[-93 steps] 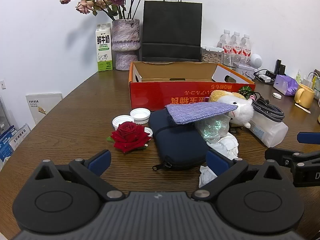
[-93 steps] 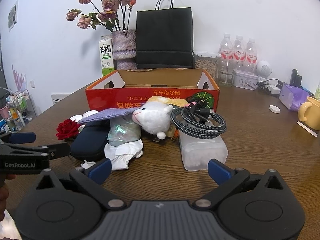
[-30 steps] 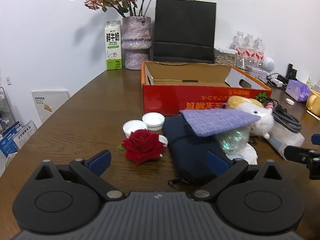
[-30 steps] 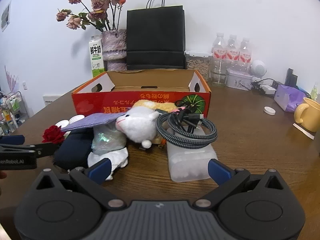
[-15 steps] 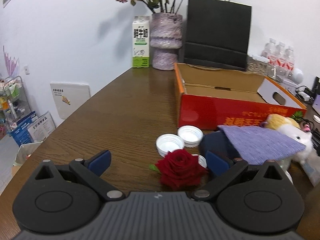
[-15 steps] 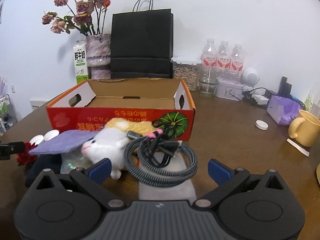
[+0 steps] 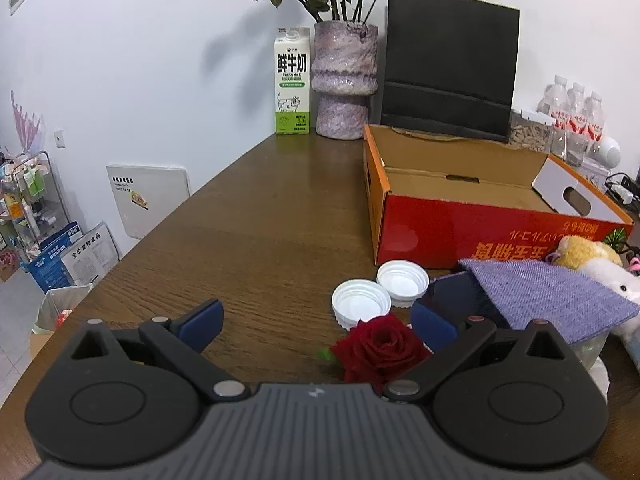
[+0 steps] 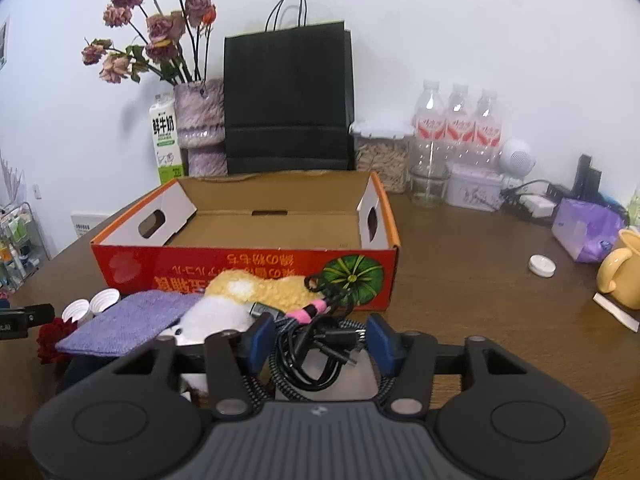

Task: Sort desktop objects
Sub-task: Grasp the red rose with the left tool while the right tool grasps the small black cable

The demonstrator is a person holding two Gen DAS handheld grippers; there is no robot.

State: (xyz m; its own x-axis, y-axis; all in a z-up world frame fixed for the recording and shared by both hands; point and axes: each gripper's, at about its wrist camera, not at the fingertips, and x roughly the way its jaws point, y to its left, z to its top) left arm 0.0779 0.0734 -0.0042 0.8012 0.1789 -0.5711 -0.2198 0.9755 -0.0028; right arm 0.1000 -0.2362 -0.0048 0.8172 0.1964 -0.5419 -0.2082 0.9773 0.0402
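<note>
Right wrist: fingers straddle cable bundle.

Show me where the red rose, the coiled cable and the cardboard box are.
red rose point(image 7: 380, 350), left wrist view, middle of the bloom
coiled cable point(image 8: 316, 354), right wrist view, black loops between the jaws
cardboard box point(image 8: 248, 270), right wrist view, red front wall

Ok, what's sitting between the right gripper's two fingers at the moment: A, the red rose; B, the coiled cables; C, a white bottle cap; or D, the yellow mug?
B: in the right wrist view the right gripper has its blue fingers on either side of the coiled cables, not visibly clamped, while the rose lies far left.
</note>
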